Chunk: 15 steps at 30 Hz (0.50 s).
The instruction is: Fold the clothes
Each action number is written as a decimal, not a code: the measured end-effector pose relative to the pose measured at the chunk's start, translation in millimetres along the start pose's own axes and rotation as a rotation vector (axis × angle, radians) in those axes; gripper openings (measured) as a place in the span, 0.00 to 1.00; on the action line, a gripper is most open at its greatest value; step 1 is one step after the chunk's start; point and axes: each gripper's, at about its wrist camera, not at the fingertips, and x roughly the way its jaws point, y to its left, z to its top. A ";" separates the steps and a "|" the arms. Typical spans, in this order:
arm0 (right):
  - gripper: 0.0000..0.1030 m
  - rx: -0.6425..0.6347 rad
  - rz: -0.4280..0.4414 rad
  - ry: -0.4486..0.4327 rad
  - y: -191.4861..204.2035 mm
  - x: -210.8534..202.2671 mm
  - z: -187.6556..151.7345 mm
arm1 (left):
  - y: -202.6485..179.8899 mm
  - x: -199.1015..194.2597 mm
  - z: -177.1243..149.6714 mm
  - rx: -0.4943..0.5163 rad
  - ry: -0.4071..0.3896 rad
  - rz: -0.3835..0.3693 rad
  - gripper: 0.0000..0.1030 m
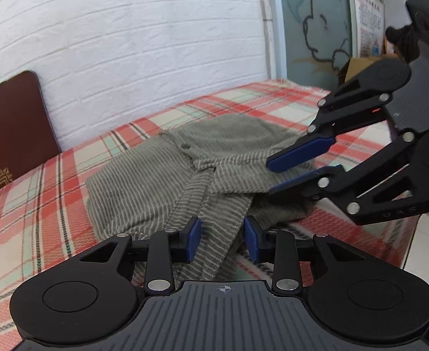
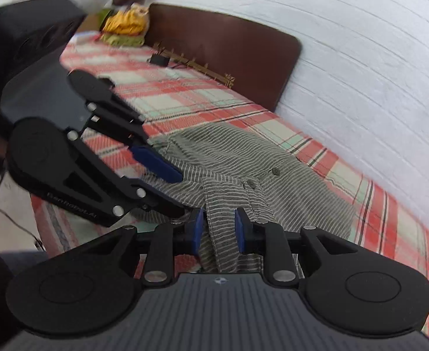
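Note:
A grey-green striped button shirt (image 1: 156,181) (image 2: 267,158) lies crumpled on the plaid bed sheet (image 1: 33,193) (image 2: 167,93). In the left wrist view my left gripper (image 1: 223,238) is closed on a bunched strip of the shirt that runs between its blue pads (image 1: 195,238). My right gripper (image 1: 273,177) comes in from the right and pinches a raised fold of the same shirt. The right wrist view shows the right gripper (image 2: 216,231) clamped on a striped band, with the left gripper (image 2: 182,194) close beside it on the left.
A brown headboard (image 1: 9,122) (image 2: 229,52) stands against the white brick wall (image 1: 126,44). Folded yellow and green clothes (image 2: 125,27) and a small black item (image 2: 159,59) lie at the far end. The bed edge and floor (image 1: 428,248) are to the right.

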 end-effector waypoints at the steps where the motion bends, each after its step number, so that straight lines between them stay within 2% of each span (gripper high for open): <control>1: 0.25 -0.027 -0.010 0.008 2.3 2.6 -0.2 | 0.2 2.1 -0.6 0.006 0.004 0.003 0.48; 3: 0.23 -0.046 -0.029 0.009 2.5 4.7 0.2 | 1.5 2.8 0.3 0.002 0.004 -0.009 0.48; 5: 0.19 -0.023 -0.037 0.013 -3.1 6.1 1.9 | 9.4 1.7 2.1 -0.036 -0.001 -0.033 0.35; 6: 0.11 -0.011 -0.041 0.015 -5.9 6.8 2.7 | 13.4 1.2 3.0 -0.056 -0.004 -0.046 0.26; 7: 0.11 0.027 -0.037 0.010 -11.9 6.1 4.1 | 17.4 0.7 3.9 -0.075 -0.007 -0.058 0.24; 11: 0.11 0.273 0.015 -0.030 -47.1 -1.1 5.3 | 36.1 -2.3 6.8 -0.175 -0.029 -0.115 0.20; 14: 0.10 0.560 0.134 -0.038 -81.2 0.6 -6.6 | 54.3 -3.4 5.8 -0.287 -0.056 -0.162 0.21; 15: 0.09 0.668 0.177 -0.037 -92.7 2.4 -13.4 | 60.0 -2.6 4.6 -0.325 -0.063 -0.173 0.24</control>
